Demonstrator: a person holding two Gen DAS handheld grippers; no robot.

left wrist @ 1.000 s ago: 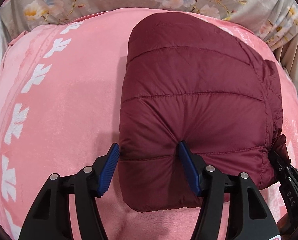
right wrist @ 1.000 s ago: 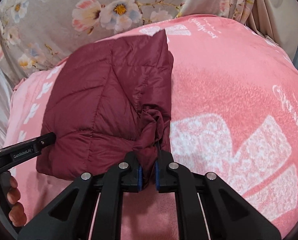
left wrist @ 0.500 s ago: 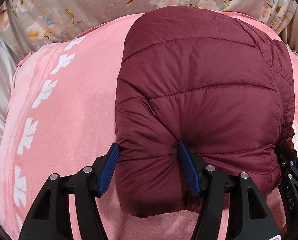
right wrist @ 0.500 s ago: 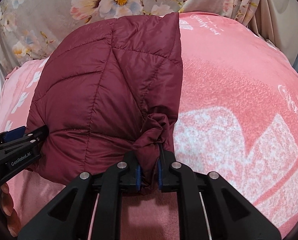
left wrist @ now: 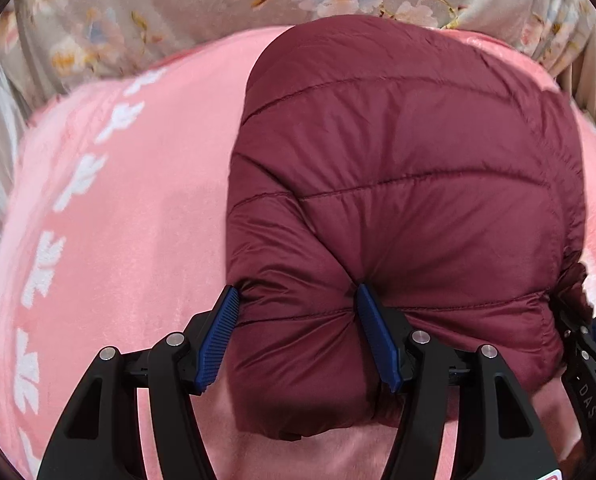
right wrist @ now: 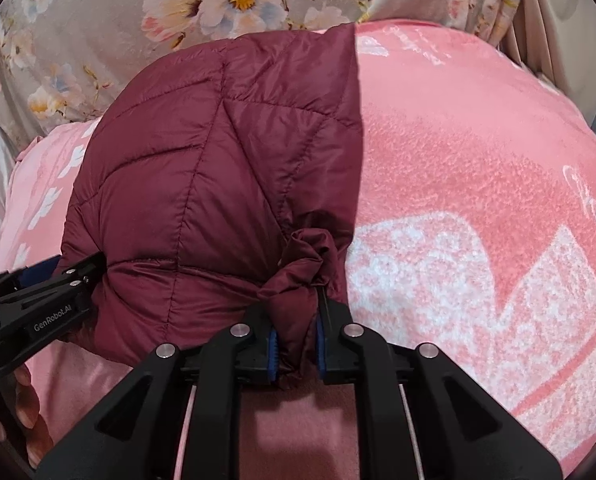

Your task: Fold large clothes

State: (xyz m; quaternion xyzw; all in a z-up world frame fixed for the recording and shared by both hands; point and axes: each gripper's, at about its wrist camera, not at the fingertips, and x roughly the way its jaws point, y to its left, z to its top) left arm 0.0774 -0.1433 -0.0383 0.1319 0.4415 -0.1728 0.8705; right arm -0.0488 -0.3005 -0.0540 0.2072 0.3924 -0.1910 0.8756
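Observation:
A maroon quilted puffer jacket point(left wrist: 409, 184), folded into a thick bundle, is held over a pink blanket point(left wrist: 130, 232); it also shows in the right wrist view point(right wrist: 218, 184). My left gripper point(left wrist: 298, 336) clamps the bundle's thick near left corner between its blue pads point(left wrist: 218, 332), jaws wide around the padding. My right gripper point(right wrist: 296, 344) is shut on a bunched fold of the jacket's near right edge. The left gripper also shows at the left edge of the right wrist view point(right wrist: 54, 288).
The pink blanket point(right wrist: 477, 208) with white leaf and letter patterns covers the bed. A grey floral sheet point(left wrist: 178, 12) lies behind it. Beige curtain folds point(right wrist: 557, 32) hang at the far right. A hand point(right wrist: 22, 404) holds the left gripper.
Both grippers have lifted the jacket's near edge up and forward. The bundle now stands taller and hides more of the blanket behind it.

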